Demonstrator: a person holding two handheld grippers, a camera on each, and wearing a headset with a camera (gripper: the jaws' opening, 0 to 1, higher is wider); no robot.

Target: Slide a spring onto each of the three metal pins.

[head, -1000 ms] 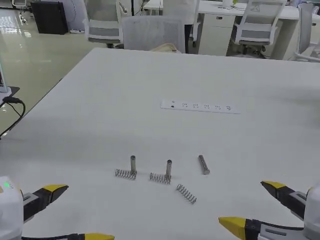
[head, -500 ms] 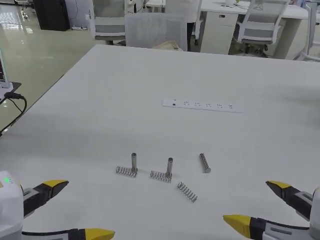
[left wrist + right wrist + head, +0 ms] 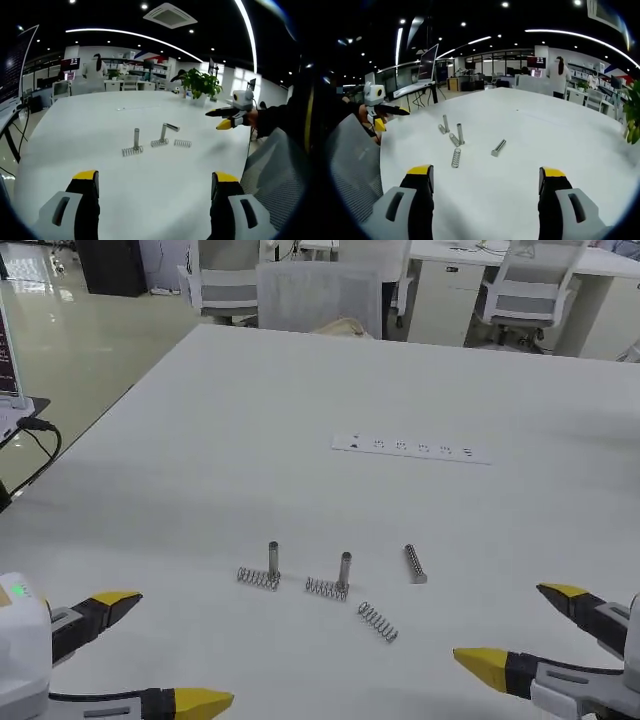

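Three springs [image 3: 378, 622] and pins [image 3: 345, 568] lie on a white table [image 3: 300, 410], ahead of and between the left gripper [image 3: 170, 650] and right gripper [image 3: 512, 624], both spread wide, empty.

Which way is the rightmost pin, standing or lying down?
Lying down: the rightmost pin rests lengthwise on the table.

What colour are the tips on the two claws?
Yellow on both the left claw and the right claw; the head view shows it best.
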